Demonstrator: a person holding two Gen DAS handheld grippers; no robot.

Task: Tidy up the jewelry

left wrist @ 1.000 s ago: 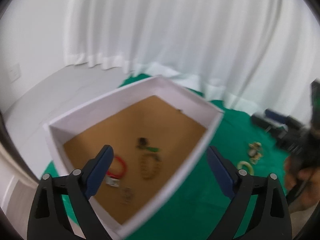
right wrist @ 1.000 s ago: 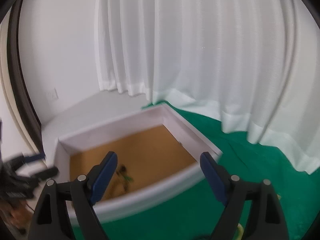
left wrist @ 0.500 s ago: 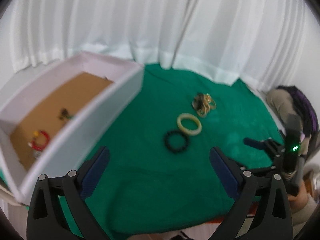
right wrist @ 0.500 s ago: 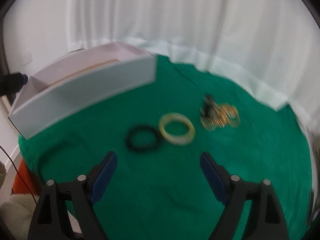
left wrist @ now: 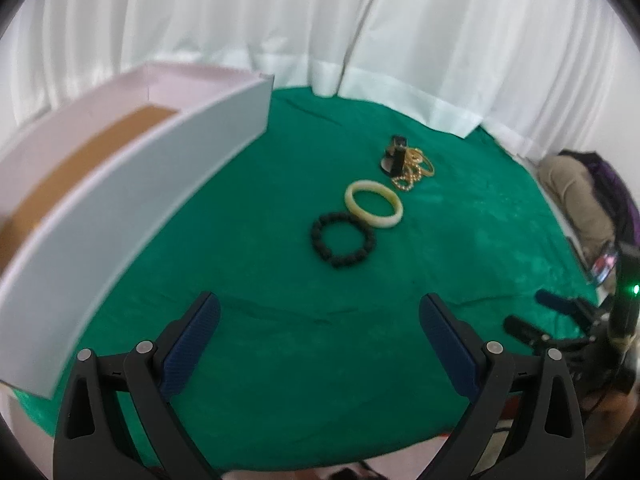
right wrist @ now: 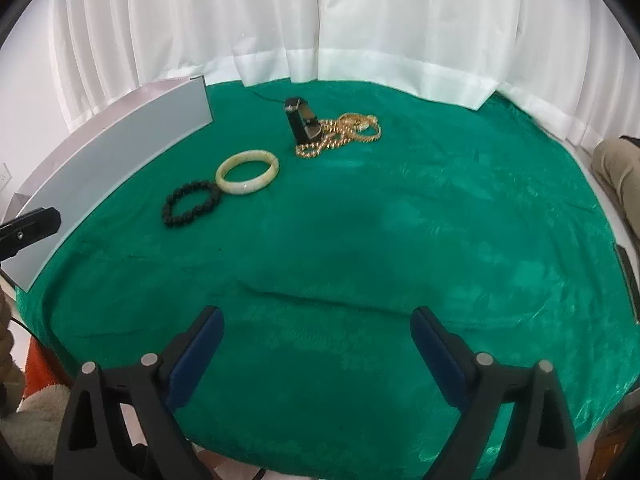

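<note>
**Both grippers empty above the green cloth, jewelry laid out beyond them**

The left gripper [left wrist: 319,320] hangs over the green cloth [left wrist: 280,360] that covers the bench, its blue-padded jaws spread wide with nothing between them. The right gripper [right wrist: 317,330] also points down at bare cloth; its jaws are opening and nothing lies between them either.

The jewelry sits in a loose diagonal row further out on the cloth. Nearest is a black bead bracelet [left wrist: 343,238], lying flat. A pale cream bangle [left wrist: 373,203] lies just beyond it, its rim touching the beads. Past the bangle, a small gap away, a tangle of gold chains [right wrist: 344,133] is heaped together with a black watch [right wrist: 301,121], whose strap stands up on edge against the chains.

A white box [left wrist: 132,196] with a brown floor stands on the left side of the cloth, well apart from the pieces. What lies inside it cannot be seen from either view. White curtains [right wrist: 320,20] hang behind the bench.
</note>
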